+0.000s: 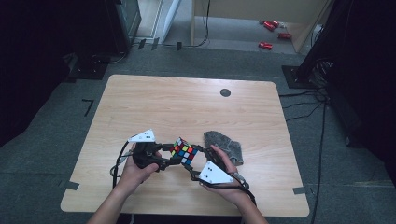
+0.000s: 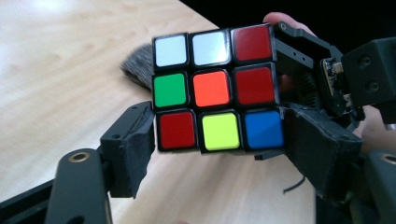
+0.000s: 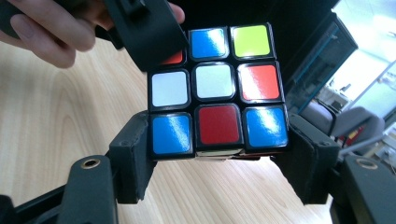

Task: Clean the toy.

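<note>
Your left gripper (image 2: 217, 154) clamps the bottom layer of the puzzle cube (image 2: 217, 86), pads pressed on both sides. Your right gripper (image 3: 217, 154) grips another layer of it the same way, from four o'clock in the high view. The cube hangs between them above the table (image 1: 154, 105), the grey cloth (image 1: 225, 144) at its three o'clock.

One puzzle cube (image 1: 184, 151), one grey cloth (image 1: 225, 144), two grippers, one table (image 1: 187, 102), three red cans (image 1: 271, 32)
</note>
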`<state>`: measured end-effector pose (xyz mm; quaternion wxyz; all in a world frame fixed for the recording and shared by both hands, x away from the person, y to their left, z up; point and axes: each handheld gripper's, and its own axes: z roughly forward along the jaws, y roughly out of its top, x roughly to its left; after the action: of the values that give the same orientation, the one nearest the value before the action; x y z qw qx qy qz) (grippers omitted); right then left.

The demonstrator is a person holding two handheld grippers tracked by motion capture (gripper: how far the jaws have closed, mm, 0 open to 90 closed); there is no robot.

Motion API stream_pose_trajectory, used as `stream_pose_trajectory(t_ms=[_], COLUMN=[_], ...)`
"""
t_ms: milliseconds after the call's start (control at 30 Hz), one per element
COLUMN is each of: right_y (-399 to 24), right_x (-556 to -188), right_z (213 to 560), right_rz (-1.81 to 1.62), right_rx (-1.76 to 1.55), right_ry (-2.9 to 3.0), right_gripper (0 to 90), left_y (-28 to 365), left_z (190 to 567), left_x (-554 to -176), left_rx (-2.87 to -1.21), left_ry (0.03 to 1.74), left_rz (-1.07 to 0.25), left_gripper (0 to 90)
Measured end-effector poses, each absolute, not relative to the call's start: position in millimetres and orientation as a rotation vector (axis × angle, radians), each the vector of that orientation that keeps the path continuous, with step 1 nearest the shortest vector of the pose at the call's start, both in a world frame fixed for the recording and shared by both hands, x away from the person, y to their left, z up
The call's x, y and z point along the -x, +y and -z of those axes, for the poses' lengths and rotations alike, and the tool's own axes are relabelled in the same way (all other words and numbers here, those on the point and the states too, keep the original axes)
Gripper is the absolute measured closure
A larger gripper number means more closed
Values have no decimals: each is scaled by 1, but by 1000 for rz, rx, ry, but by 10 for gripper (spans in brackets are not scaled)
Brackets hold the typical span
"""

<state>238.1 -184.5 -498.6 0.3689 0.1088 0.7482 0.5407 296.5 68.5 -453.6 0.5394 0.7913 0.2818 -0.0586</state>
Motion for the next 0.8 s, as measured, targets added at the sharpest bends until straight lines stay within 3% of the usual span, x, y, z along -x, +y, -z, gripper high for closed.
stream_pose_trajectory(t_ms=[233, 300, 333, 667, 800], right_y=[-200, -205, -207, -216, -209], right_x=[-248, -251, -252, -255, -251], right_z=[498, 496, 495, 483, 480], right_rz=[-1385, -1392, -1401, -1595, -1654], right_rx=[-444, -496, -524, -791, -820], right_ry=[1915, 1911, 1909, 1922, 1946], right_gripper=[342, 342, 343, 343, 343], left_y=[74, 72, 71, 50, 43], left_z=[458, 462, 464, 478, 480], left_x=[-292, -291, -289, -275, -271], left_rx=[-1815, -1826, -1832, -1924, -1948], left_ry=[623, 584, 568, 392, 360], left_rz=[-123, -265, -318, -586, -635], left_gripper=[202, 221, 272, 198, 176])
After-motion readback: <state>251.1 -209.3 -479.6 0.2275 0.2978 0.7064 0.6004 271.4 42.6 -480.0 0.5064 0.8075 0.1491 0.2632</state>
